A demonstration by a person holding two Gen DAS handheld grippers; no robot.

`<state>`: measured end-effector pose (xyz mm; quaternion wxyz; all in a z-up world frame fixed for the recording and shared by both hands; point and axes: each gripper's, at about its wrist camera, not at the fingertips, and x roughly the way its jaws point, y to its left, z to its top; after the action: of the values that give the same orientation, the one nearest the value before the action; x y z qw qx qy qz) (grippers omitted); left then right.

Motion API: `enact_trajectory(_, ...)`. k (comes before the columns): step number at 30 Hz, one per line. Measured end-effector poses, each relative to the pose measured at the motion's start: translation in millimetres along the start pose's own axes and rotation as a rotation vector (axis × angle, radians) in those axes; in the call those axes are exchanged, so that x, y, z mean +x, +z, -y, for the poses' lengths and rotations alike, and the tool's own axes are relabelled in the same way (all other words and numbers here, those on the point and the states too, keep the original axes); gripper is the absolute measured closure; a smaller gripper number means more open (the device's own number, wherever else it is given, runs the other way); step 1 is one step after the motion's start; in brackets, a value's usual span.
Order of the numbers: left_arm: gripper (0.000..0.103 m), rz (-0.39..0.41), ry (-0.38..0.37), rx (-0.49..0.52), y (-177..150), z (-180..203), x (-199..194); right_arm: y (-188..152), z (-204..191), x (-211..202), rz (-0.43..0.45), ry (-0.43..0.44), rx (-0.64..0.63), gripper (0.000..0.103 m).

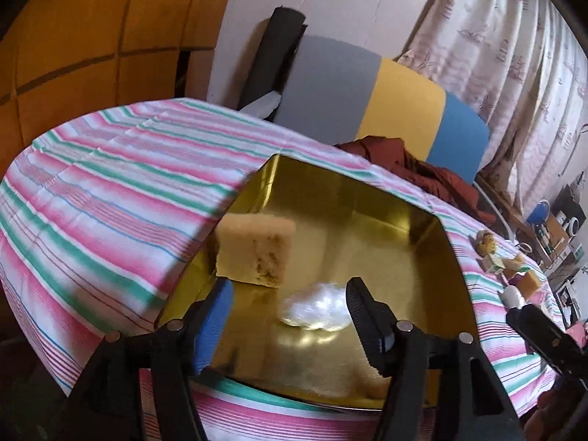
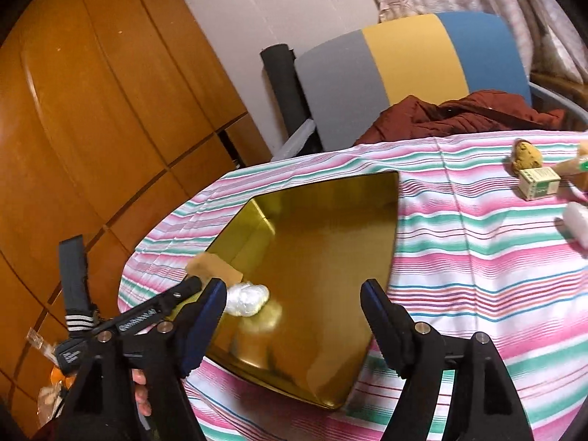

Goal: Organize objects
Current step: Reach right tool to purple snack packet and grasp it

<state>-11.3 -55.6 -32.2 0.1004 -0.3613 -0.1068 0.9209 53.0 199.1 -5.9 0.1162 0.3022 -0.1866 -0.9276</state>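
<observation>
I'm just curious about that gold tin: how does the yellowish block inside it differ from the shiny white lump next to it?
The sponge block is tan, matte and square-edged; the white bundle is glossy, rounded and crinkled like plastic. The sponge block stands taller, near the tin's wall; the white bundle sits lower, further out on the tin's floor. Both lie loose inside the gold tin.

A glossy gold metal tray [image 1: 367, 198] mirrors light on a striped woven cotton tablecloth [image 1: 110, 183]. Inside it, a porous, matt sponge block [image 1: 255, 250] stands at the left, and a crinkled clear plastic wad [image 1: 314, 307] shines nearer. Far left, lacquered wooden panelling [image 2: 92, 110] gleams smooth. The left gripper [image 1: 290, 316] is matt black plastic.
</observation>
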Motion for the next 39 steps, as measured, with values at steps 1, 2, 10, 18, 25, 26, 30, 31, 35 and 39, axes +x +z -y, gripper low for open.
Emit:
enact_trajectory(1,0.038,0.009,-0.003,0.003,-0.2,3.0,-3.0,0.3,1.2,-0.6,0.002,-0.004,0.003,0.025)
enact_trajectory(2,0.038,0.012,-0.008,0.005,0.7,5.5,-5.5,0.6,3.0,-0.9,0.003,-0.009,0.007,0.024)
enact_trajectory(10,0.038,-0.004,-0.095,0.030,-0.7,30.6,-12.4,2.0,18.9,-9.1,0.010,-0.063,0.022,0.021)
enact_trajectory(18,0.038,-0.033,-0.192,0.145,-15.0,76.9,-17.7,7.6,56.9,-23.9,-0.004,-0.203,0.018,0.020)
enact_trajectory(25,0.038,-0.078,-0.310,0.244,-36.1,122.7,-20.7,9.8,104.5,-46.4,-0.017,-0.324,0.019,0.019)
enact_trajectory(26,0.038,-0.083,-0.321,0.254,-38.3,127.7,-21.4,9.4,112.0,-50.2,-0.018,-0.340,0.020,0.018)
enact_trajectory(30,0.038,-0.111,-0.369,0.301,-48.7,151.3,-21.5,7.3,142.4,-65.7,-0.020,-0.399,0.047,0.017)
enact_trajectory(31,0.038,-0.117,-0.378,0.309,-50.8,156.7,-21.7,6.8,148.6,-70.1,-0.018,-0.412,0.057,0.017)
enact_trajectory(35,0.038,-0.134,-0.408,0.340,-56.6,175.2,-22.1,3.9,180.7,-94.2,0.009,-0.496,0.101,0.017)
enact_trajectory(39,0.038,-0.144,-0.438,0.367,-61.4,195.1,-22.5,1.1,214.3,-119.7,0.069,-0.616,0.154,0.017)
